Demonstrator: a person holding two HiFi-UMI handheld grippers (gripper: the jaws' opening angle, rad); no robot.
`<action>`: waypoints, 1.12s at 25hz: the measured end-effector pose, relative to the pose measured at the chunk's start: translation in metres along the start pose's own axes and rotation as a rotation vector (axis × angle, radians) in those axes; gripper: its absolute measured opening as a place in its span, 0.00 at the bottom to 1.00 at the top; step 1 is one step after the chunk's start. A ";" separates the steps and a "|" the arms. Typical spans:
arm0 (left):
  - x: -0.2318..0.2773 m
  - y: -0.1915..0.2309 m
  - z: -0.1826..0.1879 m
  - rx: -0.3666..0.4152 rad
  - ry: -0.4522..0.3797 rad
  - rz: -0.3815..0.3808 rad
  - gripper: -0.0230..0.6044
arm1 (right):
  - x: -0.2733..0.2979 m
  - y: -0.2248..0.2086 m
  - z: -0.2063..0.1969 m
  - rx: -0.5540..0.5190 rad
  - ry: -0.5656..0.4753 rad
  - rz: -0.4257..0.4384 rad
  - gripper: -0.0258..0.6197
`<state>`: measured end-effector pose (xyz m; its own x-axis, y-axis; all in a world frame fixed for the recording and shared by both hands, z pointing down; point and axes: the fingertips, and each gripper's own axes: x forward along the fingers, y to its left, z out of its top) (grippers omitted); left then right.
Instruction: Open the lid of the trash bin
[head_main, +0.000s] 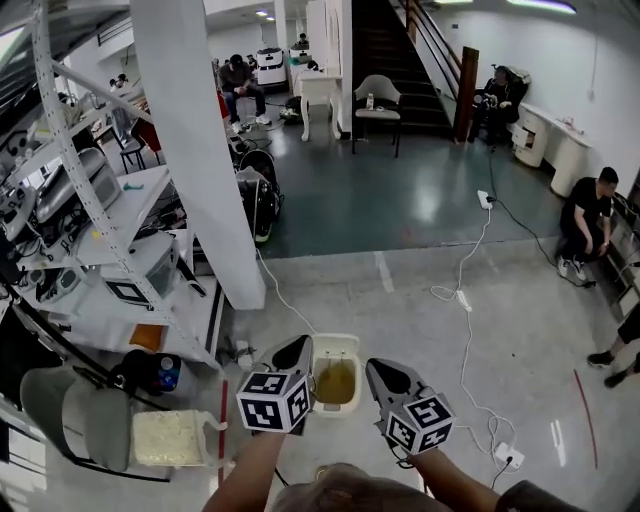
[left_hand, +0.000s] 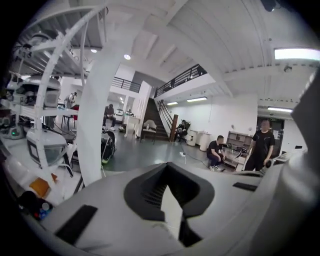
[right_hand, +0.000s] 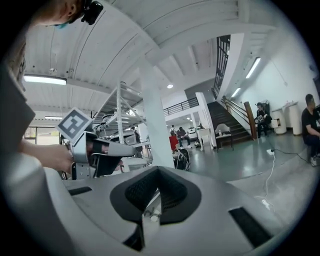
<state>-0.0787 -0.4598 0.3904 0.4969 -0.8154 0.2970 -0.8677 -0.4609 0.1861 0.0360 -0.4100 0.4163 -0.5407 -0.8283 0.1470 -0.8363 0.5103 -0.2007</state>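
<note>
In the head view the trash bin (head_main: 336, 408) stood on the pale floor (head_main: 400, 300) right between the two tongs, ahead of their marker cubes and about level with their tips. The left tongs (head_main: 297, 347) pointed forward along the bin's left rim and overlapped it in the picture, though whether they touched it could not be told. The right tongs (head_main: 378, 368) lay just beside the right rim, pointing the same way. The bin's top showed a yellowish inside, and a white flap (head_main: 336, 347) sat at its far edge. In the left gripper view the left tongs were drawn together to a thin slit with nothing caught between them. In the right gripper view the right tongs were likewise closed and empty, aimed out across the hall rather than down at the bin
</note>
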 end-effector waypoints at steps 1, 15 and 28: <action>-0.005 -0.002 0.004 0.002 -0.028 0.007 0.03 | 0.000 -0.001 0.007 -0.010 -0.014 -0.005 0.09; -0.048 -0.009 0.004 0.131 -0.267 0.075 0.03 | 0.000 0.001 0.036 -0.107 -0.107 -0.032 0.09; -0.048 -0.015 -0.007 0.138 -0.247 0.076 0.03 | -0.001 0.004 0.031 -0.124 -0.105 -0.008 0.09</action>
<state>-0.0898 -0.4112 0.3798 0.4266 -0.9021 0.0647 -0.9044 -0.4250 0.0379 0.0355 -0.4146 0.3850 -0.5265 -0.8490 0.0453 -0.8491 0.5224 -0.0782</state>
